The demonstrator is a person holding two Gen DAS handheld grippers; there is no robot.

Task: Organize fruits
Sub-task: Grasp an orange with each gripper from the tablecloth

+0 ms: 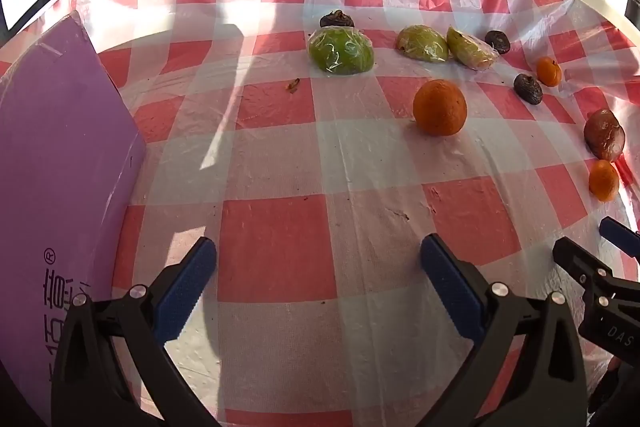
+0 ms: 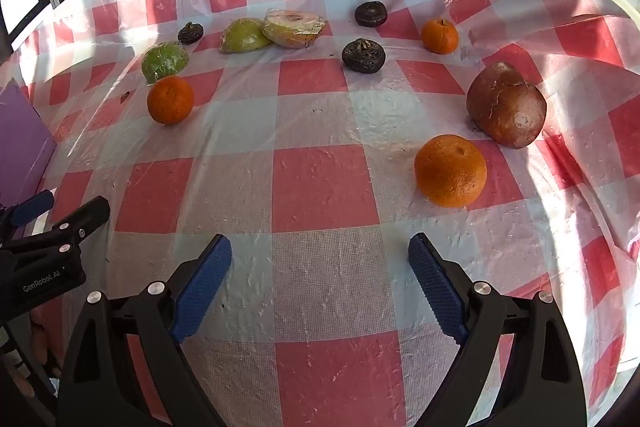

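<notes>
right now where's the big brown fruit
In the right wrist view the big brown fruit lies on the right of the table, just beyond the nearest orange.

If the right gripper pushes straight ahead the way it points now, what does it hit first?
Probably just the checkered tablecloth. The right gripper is open, angled down at bare cloth; the nearest orange lies off to the right of its line, though depth is uncertain.

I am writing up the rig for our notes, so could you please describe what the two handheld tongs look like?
Both tongs are alike: the left tongs and right tongs have black plastic V-shaped arms with silver screw heads and two fingers faced with ribbed blue pads. Seen from the other camera, the left body bears white "GenRobot.AI" lettering and the right shows "DAS". No cables or sleeves are visible.
</notes>
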